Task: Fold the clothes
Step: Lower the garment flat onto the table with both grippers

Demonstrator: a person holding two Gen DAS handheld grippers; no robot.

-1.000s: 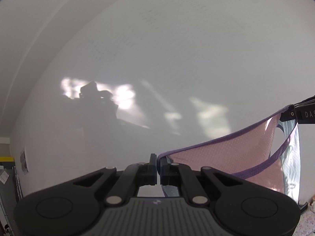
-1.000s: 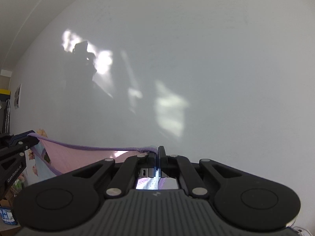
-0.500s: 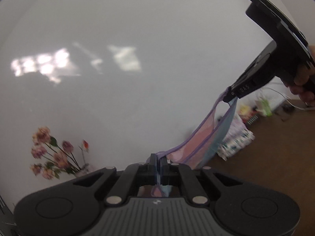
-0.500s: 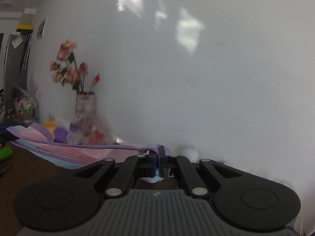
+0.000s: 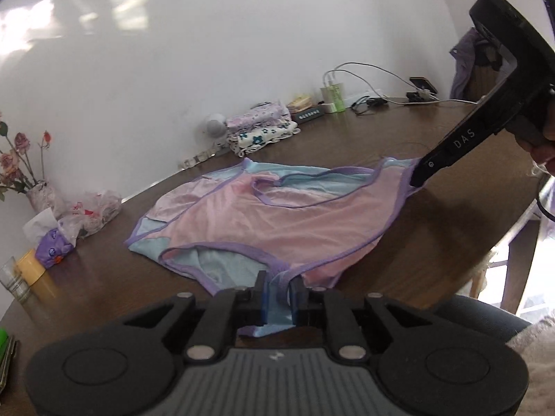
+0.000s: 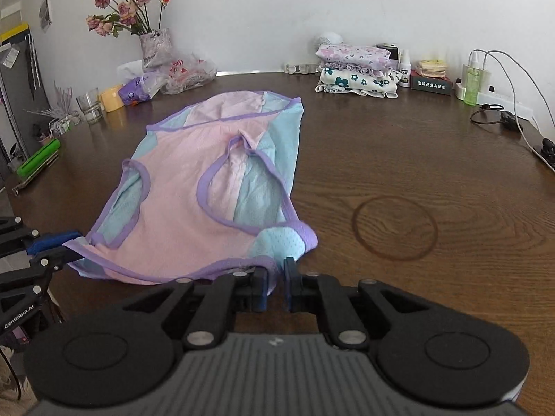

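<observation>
A: Setting — dark wooden table against a white wall; vase of roses at the back, a stack of folded clothes further along the wall. Where is the garment?

B: The pink and blue tank top, purple trim, lies spread across the table, shoulder end at the near edge, hem toward the wall. Not quite flat — the neckline is puckered at the middle and the far hem sits doubled over.

A: Grippers?

B: Left gripper has just been opening; its jaws stand a little apart with one shoulder strap lying loose between them, the pads not pressing. Right gripper likewise has just been parting, a narrow gap showing, the other strap's purple edge draped at its tips. Neither clamps the cloth, as far as I can judge.

A: So the step in hand is the release after laying out?

B: My reading, yes. To do it well: open fully before backing off, or the pads may snag the mesh and drag the shoulders out of line. Withdraw low and straight toward the near edge. Then smooth the neckline pucker and the far hem before any fold — creases folded in now would likely stay.
</observation>
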